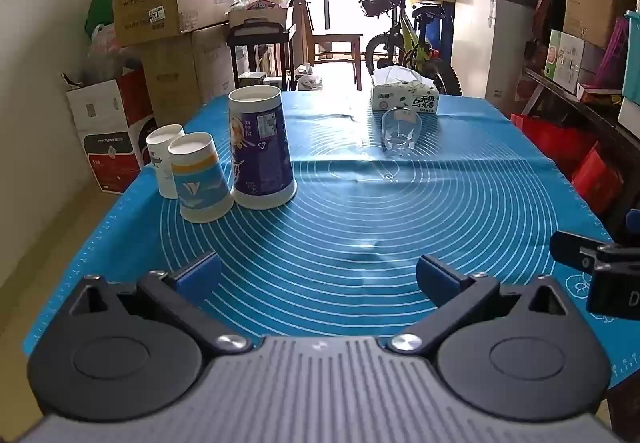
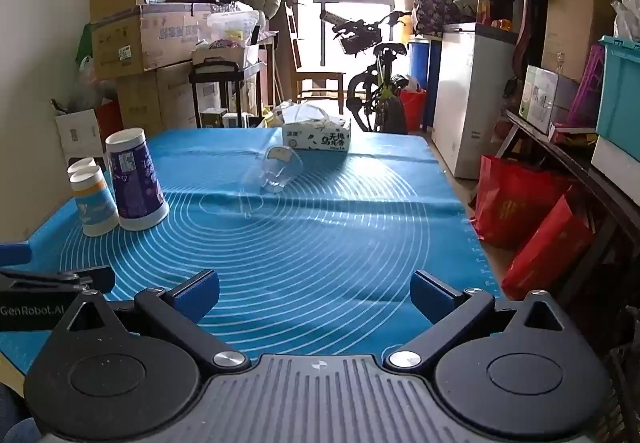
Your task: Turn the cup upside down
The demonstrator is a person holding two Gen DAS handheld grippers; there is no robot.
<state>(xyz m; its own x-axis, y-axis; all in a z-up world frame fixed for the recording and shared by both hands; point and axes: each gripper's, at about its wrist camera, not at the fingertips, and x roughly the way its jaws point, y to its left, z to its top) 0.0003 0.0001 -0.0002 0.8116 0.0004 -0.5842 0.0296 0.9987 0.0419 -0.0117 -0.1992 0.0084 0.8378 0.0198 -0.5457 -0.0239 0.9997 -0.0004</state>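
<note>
A: How are the two grippers sitting?

B: The left gripper (image 1: 318,277) is hovering low over the near edge of the counter (image 1: 460,203), its blue-padded fingers (image 1: 200,275) spread wide and holding nothing. The right gripper (image 2: 316,293) is hanging level beside it, fingers (image 2: 430,295) equally wide apart and bare.

A: Where is the cup?

B: The clear glass cup (image 1: 401,137) is standing mouth-up toward the far side of the blue mat, just in front of the tissue box (image 1: 404,95), well apart from both grippers.

A: Is either view adding anything?

B: The left view is showing three paper cups clearly: a tall purple one (image 1: 262,147), a blue-and-orange one (image 1: 200,177) and a white one (image 1: 164,159) behind, all upside down and clustered together. In the right view the glass cup (image 2: 276,171) is looking smeared and tilted, so its shape is reading poorly there.

A: Surfaces?

B: The mat is looking smooth, printed with white concentric rings.
</note>
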